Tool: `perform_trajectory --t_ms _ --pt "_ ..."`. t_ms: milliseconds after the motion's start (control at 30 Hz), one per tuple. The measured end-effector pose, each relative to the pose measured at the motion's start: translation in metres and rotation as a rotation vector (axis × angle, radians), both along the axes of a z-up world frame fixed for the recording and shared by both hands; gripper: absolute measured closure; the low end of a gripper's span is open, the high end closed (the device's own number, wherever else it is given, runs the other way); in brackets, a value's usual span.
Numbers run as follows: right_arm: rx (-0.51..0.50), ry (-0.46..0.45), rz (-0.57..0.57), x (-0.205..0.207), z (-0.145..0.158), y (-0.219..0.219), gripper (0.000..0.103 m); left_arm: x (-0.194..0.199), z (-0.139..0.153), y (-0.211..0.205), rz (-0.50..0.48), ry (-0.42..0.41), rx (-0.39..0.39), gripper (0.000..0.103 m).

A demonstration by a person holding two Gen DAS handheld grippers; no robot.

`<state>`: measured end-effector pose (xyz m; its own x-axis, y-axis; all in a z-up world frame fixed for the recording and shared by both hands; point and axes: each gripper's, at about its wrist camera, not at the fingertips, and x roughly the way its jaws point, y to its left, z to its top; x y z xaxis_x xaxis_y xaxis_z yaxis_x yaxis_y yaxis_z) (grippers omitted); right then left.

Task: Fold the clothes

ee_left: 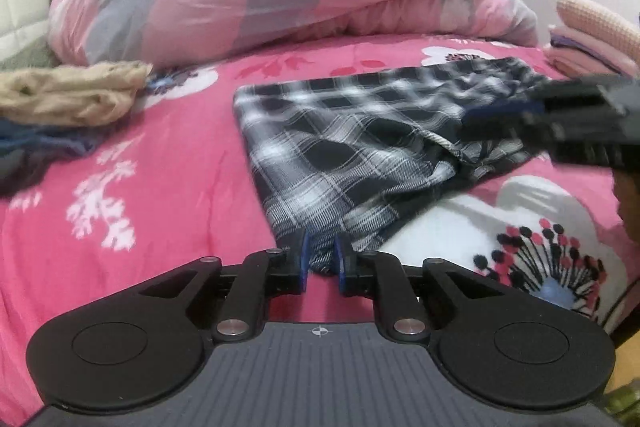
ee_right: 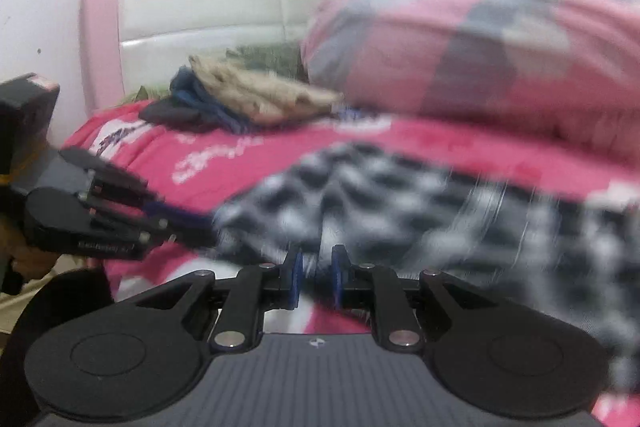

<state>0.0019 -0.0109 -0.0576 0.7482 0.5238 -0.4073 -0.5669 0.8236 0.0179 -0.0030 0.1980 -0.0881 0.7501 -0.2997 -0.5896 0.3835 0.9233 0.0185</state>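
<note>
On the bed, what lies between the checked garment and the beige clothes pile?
In the left wrist view, only bare pink bedspread with white flower prints separates the checked garment from the beige clothes pile.

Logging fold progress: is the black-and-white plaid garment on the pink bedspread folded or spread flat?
Partly folded: the black-and-white plaid garment shows one layer doubled over another, a drawstring at the overlap. Final fold: cannot tell.

We see our right gripper point(ee_right: 315, 273) pinching blurred plaid cloth point(ee_right: 400, 203) between its blue pads point(ee_right: 297, 277) on the pink bedspread point(ee_right: 200, 163). Our left gripper point(ee_right: 192, 227) meets the cloth's left edge. Behind lie a clothes pile point(ee_right: 240, 99), a duvet point(ee_right: 480, 55) and a headboard point(ee_right: 192, 15).
</note>
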Motion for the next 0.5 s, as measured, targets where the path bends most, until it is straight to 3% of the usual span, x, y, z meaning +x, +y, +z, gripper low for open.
perform_trajectory --t_ms 200,267,367,433,500 --pt "0.013 0.166 0.033 0.030 -0.028 0.030 0.085 -0.012 0.002 0.016 0.078 0.051 -0.066 0.090" --pt "-0.019 0.143 0.067 0.016 -0.023 0.033 0.083 -0.018 0.005 0.022 0.121 0.046 -0.093 0.090" --pt "0.068 0.127 0.110 0.002 -0.006 0.023 0.084 -0.027 0.011 0.031 0.185 0.039 -0.134 0.090" --pt "0.077 0.056 0.055 0.000 0.005 0.023 0.084 -0.033 0.015 0.036 0.225 0.032 -0.159 0.090" --pt "0.067 0.055 0.000 0.015 0.006 0.030 0.083 -0.033 0.023 0.036 0.238 0.003 -0.165 0.090"
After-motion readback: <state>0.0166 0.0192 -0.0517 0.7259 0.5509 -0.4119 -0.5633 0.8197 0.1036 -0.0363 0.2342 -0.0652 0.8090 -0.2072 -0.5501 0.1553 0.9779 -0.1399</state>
